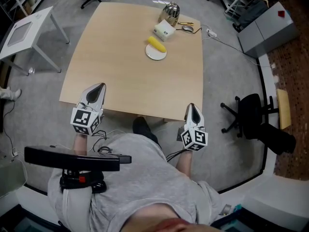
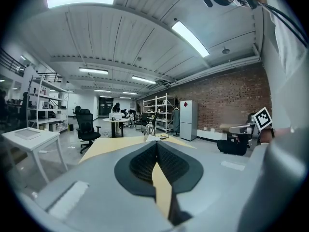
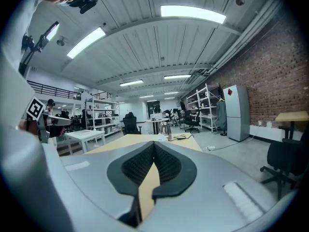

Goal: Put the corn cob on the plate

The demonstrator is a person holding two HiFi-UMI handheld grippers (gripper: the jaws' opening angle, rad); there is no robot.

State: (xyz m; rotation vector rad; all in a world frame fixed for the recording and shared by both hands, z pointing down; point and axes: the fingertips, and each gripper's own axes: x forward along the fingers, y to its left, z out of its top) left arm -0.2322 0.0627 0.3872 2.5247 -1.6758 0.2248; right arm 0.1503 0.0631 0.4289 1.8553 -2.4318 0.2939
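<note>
We see the yellow corn cob (image 1: 156, 44) on the round white plate (image 1: 154, 55) by the light wooden counter's (image 1: 120, 66) far edge, long axis slanting far-left to near-right, left gripper (image 1: 100, 87) and right gripper (image 1: 191, 107) jaws together, empty

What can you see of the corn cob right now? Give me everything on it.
The corn cob is a short, plain yellow cob with no husk, and it looks whole. It lies flat and diagonal across the far part of a small round white plate, on the far side of the wooden table. One end points toward the white box just beyond it. Only the plate appears to touch it. It is too small to make out kernels or material.
</note>
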